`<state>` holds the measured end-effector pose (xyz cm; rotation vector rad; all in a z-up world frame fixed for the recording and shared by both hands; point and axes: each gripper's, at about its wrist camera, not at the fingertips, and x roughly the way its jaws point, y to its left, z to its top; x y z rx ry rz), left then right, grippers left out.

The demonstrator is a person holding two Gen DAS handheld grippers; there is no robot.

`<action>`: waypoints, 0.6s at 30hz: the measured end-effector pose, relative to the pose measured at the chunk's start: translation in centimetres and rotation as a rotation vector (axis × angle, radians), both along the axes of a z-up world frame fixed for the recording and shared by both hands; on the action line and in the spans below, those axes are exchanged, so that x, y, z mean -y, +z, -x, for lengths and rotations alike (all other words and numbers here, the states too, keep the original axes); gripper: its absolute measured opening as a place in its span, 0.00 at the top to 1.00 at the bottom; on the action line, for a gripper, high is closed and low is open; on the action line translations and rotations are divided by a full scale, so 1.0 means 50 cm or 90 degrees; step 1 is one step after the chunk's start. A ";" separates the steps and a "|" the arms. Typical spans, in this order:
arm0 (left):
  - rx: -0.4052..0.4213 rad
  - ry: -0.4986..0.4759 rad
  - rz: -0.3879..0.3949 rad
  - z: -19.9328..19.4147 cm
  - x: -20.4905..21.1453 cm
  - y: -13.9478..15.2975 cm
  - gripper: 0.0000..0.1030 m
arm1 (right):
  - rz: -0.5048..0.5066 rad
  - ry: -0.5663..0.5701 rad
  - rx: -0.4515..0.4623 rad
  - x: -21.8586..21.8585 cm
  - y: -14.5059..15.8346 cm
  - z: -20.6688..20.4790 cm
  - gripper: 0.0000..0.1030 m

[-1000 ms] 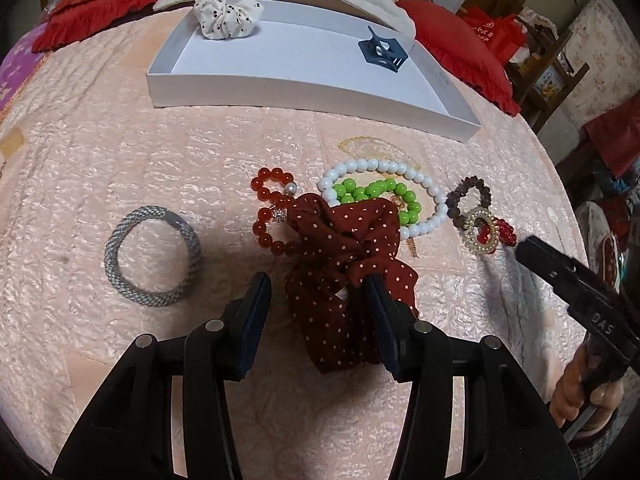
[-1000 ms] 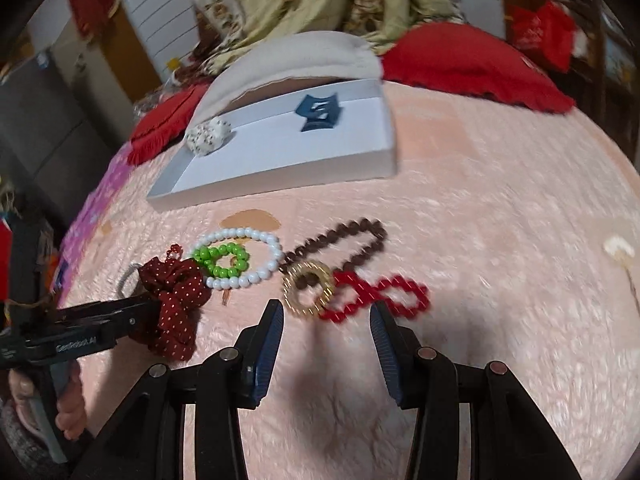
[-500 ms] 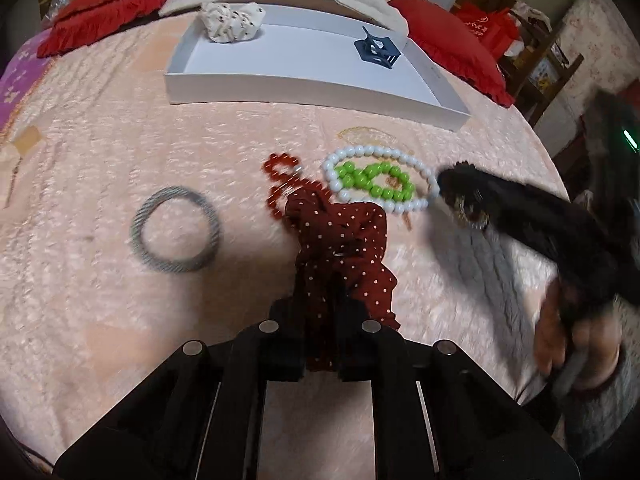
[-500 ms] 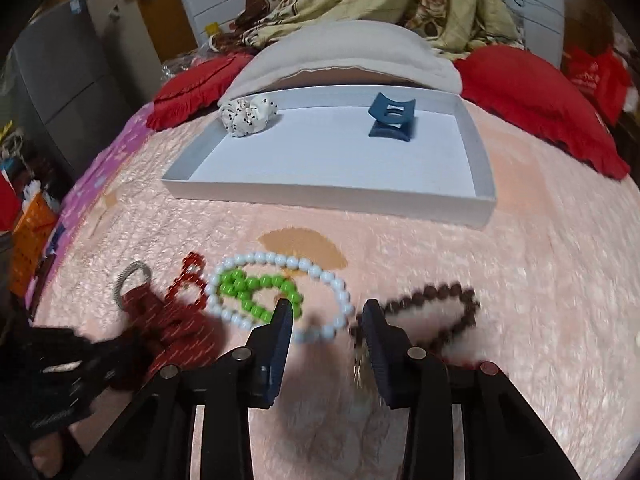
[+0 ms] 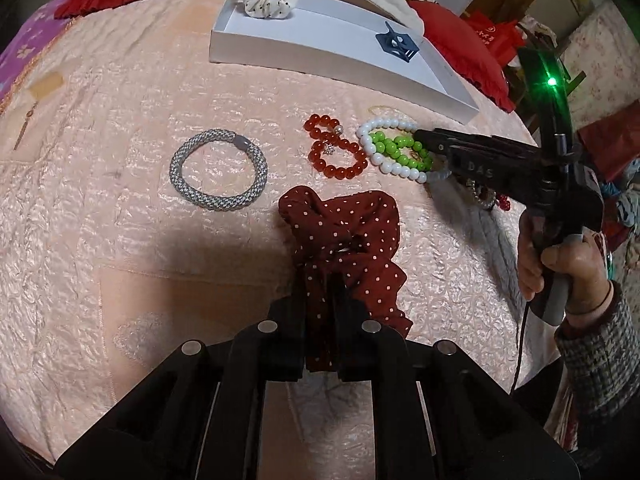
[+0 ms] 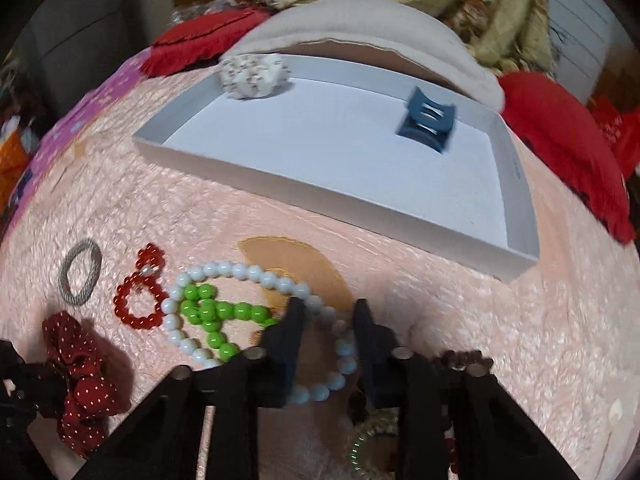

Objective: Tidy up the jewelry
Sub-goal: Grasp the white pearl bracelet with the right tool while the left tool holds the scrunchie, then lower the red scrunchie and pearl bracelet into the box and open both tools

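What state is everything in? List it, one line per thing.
Left hand-held gripper: shut on red scrunchie.
Right hand-held gripper: jaws have just been closing around white bracelet, not yet pinching it.
Green bracelet: bunched in the white bracelet's loop.
Red bracelet: twisted, on bed.
Grey band: flat on bed.
Tray: open, holds white scrunchie and blue clip.

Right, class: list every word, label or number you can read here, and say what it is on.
"DAS": on the side of the right gripper, whose fingers have just been closing around the white bead bracelet.
Print on the red bag: too blurred to read.
Mark on the tray wall: too small to read.
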<state>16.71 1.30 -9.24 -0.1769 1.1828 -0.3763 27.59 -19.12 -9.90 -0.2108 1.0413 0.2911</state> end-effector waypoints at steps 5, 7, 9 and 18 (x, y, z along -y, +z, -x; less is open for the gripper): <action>0.023 0.007 -0.001 0.016 -0.002 0.025 0.92 | -0.023 0.002 -0.007 -0.013 0.013 0.011 0.92; 0.046 0.007 0.003 0.028 -0.004 0.051 0.92 | -0.053 -0.012 0.005 -0.008 0.040 0.027 0.92; 0.067 0.007 0.006 0.039 -0.008 0.077 0.92 | -0.074 -0.022 0.029 -0.003 0.076 0.047 0.92; 0.156 0.022 0.012 0.099 -0.038 0.197 0.92 | -0.147 -0.030 0.128 0.014 0.257 0.140 0.92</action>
